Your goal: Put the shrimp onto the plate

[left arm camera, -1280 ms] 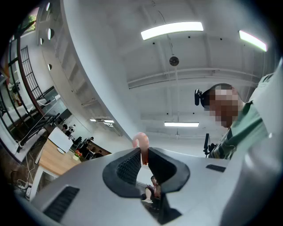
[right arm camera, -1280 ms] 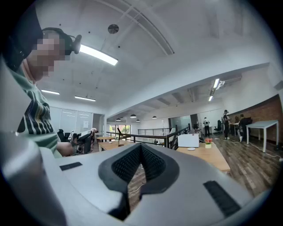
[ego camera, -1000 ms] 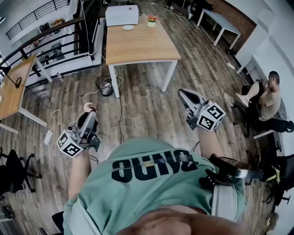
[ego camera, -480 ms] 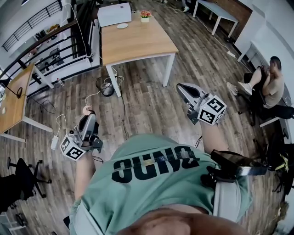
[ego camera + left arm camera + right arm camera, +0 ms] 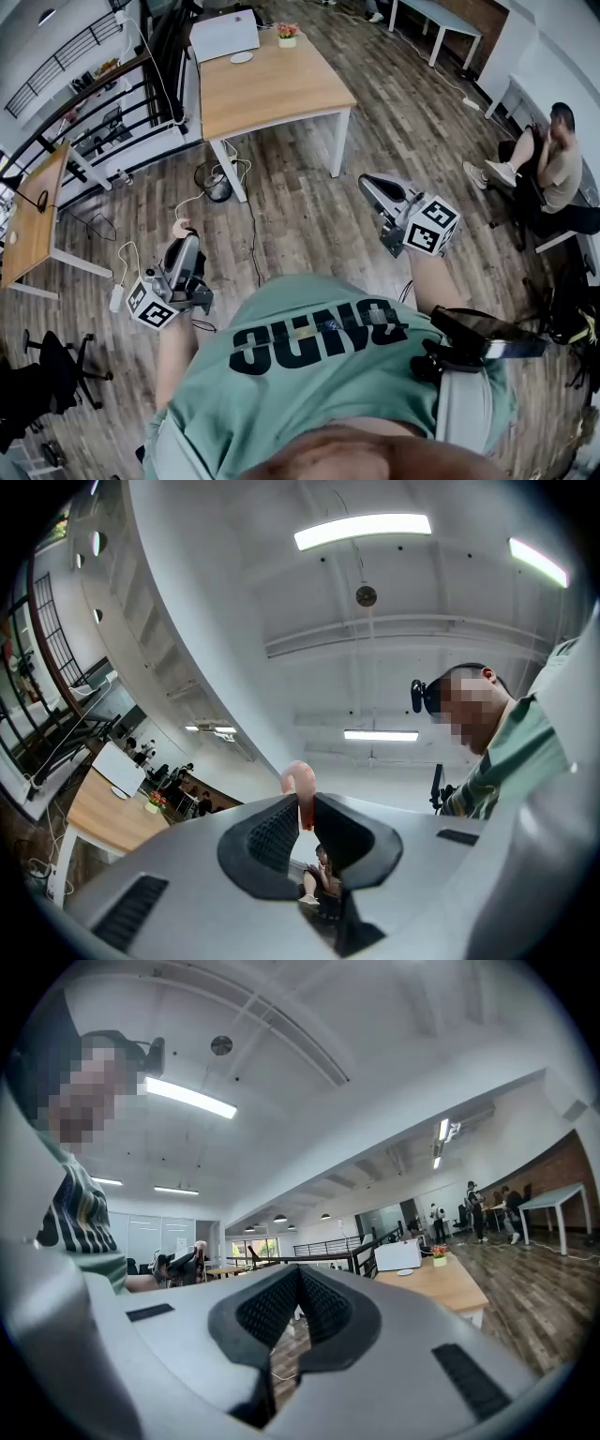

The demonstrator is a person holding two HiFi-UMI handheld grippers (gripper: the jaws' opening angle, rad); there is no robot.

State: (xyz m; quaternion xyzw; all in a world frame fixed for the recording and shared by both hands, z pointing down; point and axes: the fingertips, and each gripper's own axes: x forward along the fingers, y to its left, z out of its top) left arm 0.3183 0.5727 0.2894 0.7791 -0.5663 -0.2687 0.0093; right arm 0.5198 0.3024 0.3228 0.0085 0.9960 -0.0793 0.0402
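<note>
Shrimp (image 5: 298, 782) is poking up from the left gripper (image 5: 306, 808), which is pinching it, while the right gripper (image 5: 298, 1277) is hovering with jaws together.

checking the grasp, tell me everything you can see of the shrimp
The shrimp is small, pale pink and curled like a hook, smooth as if plastic. Its lower end is pinched between the jaws of the left hand-held gripper; the curved end sticks out past the tips. Nothing else touches it.

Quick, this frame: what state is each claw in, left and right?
Left claw: closed on the shrimp.
Right claw: closed, nothing between its jaws.
</note>
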